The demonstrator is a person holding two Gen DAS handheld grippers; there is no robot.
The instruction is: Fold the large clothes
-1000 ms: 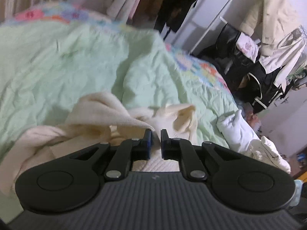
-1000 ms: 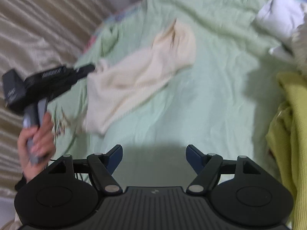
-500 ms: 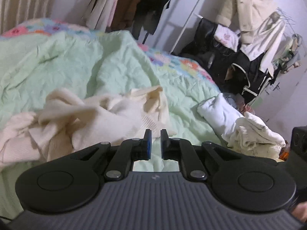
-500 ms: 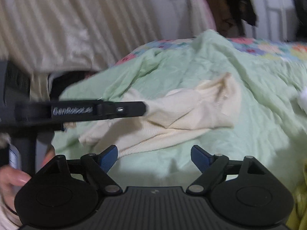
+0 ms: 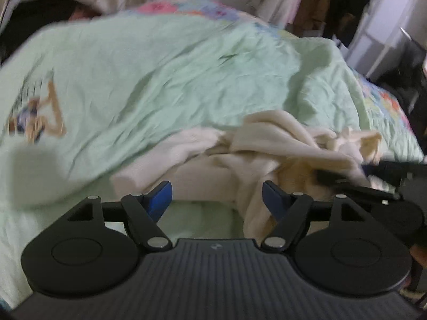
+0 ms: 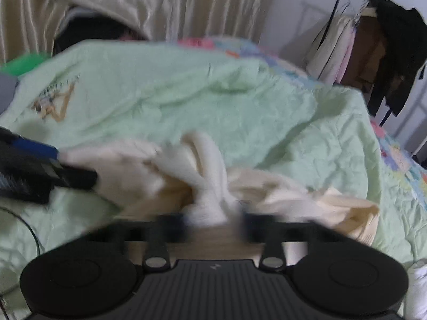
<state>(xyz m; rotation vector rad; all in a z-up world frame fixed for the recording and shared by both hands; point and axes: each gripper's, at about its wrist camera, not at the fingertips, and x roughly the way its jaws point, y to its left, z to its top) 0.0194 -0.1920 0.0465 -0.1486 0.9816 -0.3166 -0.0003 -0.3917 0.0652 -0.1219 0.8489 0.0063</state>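
Note:
A cream knit garment (image 5: 269,146) lies crumpled on the pale green bedspread (image 5: 165,74). My left gripper (image 5: 216,197) is open, its blue pads (image 5: 160,194) spread just in front of the garment's near edge, holding nothing. My right gripper (image 6: 213,226) is blurred, its fingers on either side of a raised fold of the garment (image 6: 210,176); I cannot tell if it grips. In the left wrist view the right gripper (image 5: 347,177) reaches into the cloth from the right. In the right wrist view the left gripper (image 6: 40,170) sits at the garment's left end.
Beige curtains (image 6: 160,5) hang behind the bed. A clothes rack (image 6: 373,42) with dark and light clothes stands at the back right. A patchwork quilt (image 5: 186,6) shows along the far bed edge. A cable (image 6: 24,226) lies at the left.
My left gripper has opened and let go of the garment, which has dropped into a heap. My right gripper has moved in over the garment, its fingers closer together around a fold.

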